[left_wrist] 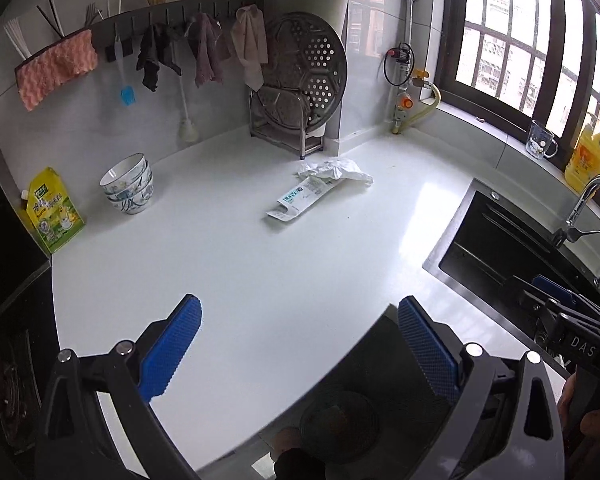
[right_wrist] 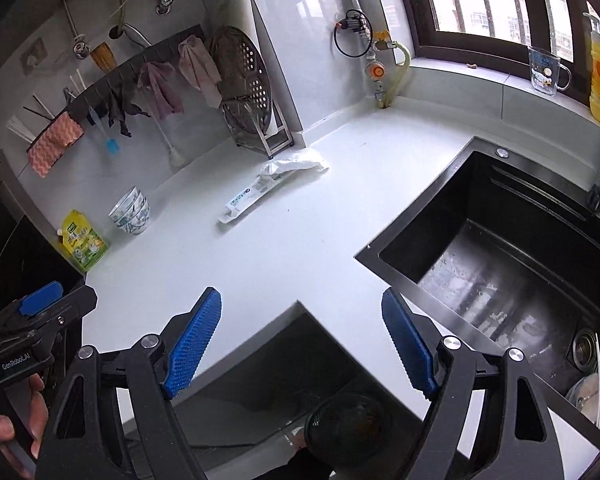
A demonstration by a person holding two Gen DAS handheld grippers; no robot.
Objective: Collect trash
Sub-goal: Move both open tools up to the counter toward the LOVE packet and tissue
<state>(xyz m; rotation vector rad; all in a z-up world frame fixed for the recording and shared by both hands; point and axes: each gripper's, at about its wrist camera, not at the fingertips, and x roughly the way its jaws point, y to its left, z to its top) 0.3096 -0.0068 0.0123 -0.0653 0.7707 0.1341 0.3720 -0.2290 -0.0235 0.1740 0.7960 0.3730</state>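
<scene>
White crumpled paper [left_wrist: 336,169] is partly covered by one flattened carton [left_wrist: 302,199] on the countertop [left_wrist: 260,264], near the dish rack [left_wrist: 296,128]. Two stacked bowls [left_wrist: 129,189] are counted. Left gripper [left_wrist: 300,344] and right gripper [right_wrist: 302,340] are held wide apart, empty, well short of the trash.

White counter [left_wrist: 260,280]: wrapper [left_wrist: 306,196], bowls [left_wrist: 129,188], pouch [left_wrist: 54,212].

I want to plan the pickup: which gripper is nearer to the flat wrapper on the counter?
Left, slightly, as far as I can judge. The left gripper faces the wrapper straight on; the right gripper sits beside the sink.
</scene>
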